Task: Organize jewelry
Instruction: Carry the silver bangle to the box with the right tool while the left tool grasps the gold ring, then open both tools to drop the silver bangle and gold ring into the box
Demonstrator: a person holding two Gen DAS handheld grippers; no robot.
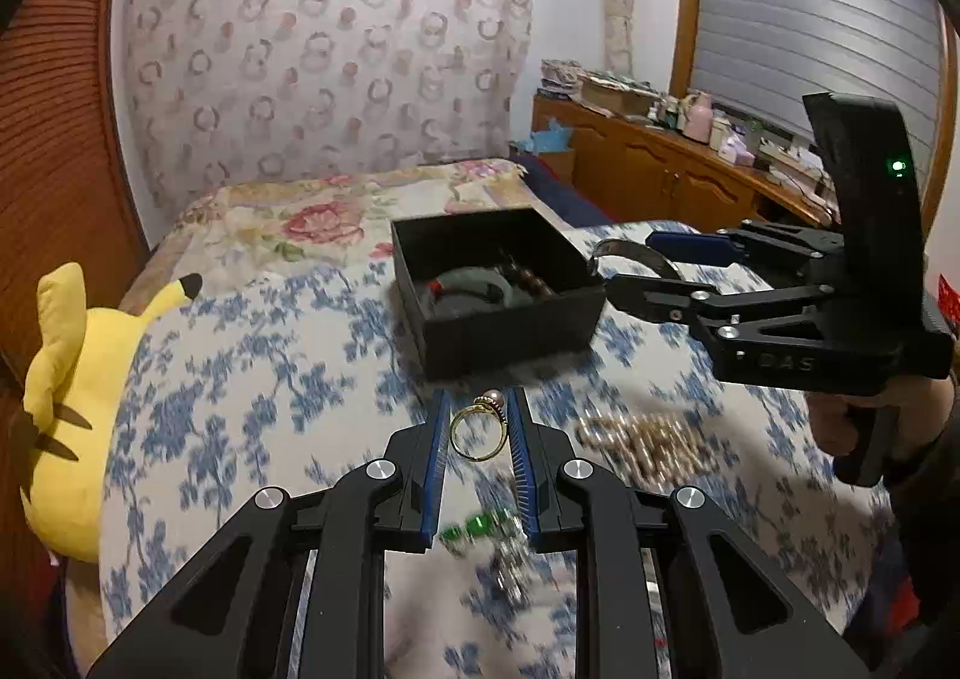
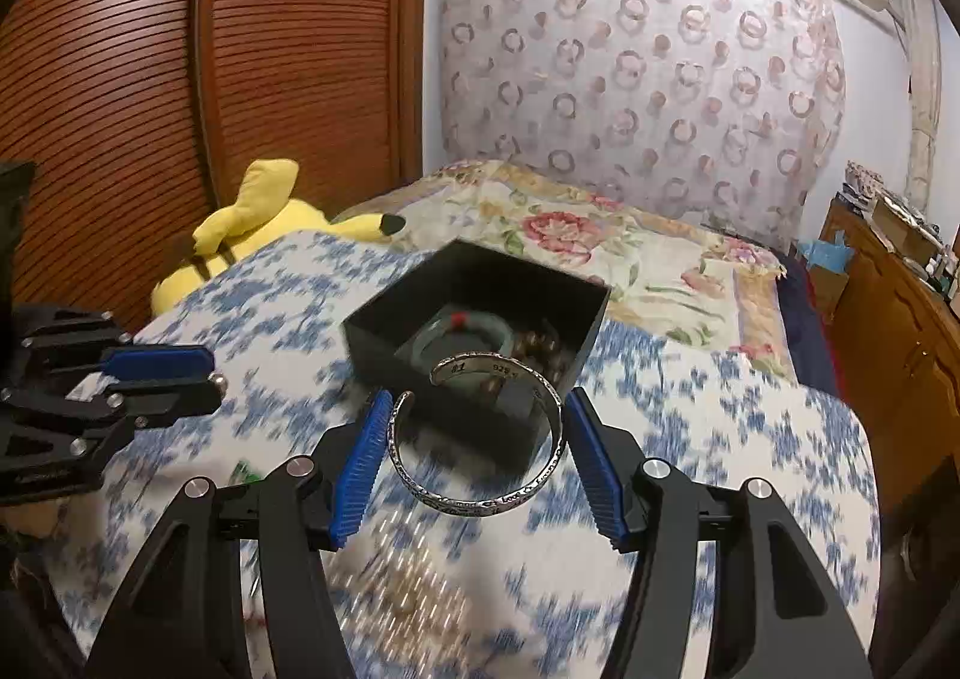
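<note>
My left gripper (image 1: pixel 478 427) is shut on a gold ring with a pearl (image 1: pixel 477 430), held above the bed near the front of the black jewelry box (image 1: pixel 498 283). My right gripper (image 2: pixel 474 439) is shut on a silver cuff bracelet (image 2: pixel 480 439), held just in front of the box (image 2: pixel 480 331). The box holds a green bangle (image 2: pixel 462 334) and brown beads (image 2: pixel 540 349). The right gripper also shows in the left wrist view (image 1: pixel 645 274), at the box's right side, with the cuff (image 1: pixel 624 250). The left gripper shows at the left of the right wrist view (image 2: pixel 201 379).
A gold bead strand (image 1: pixel 648 439) and a green-stone piece (image 1: pixel 480 529) lie on the blue floral bedspread (image 1: pixel 270 379). A yellow plush toy (image 1: pixel 72 409) sits at the bed's left edge. A wooden wardrobe (image 2: pixel 180 78) stands left, a cluttered cabinet (image 1: pixel 660 162) right.
</note>
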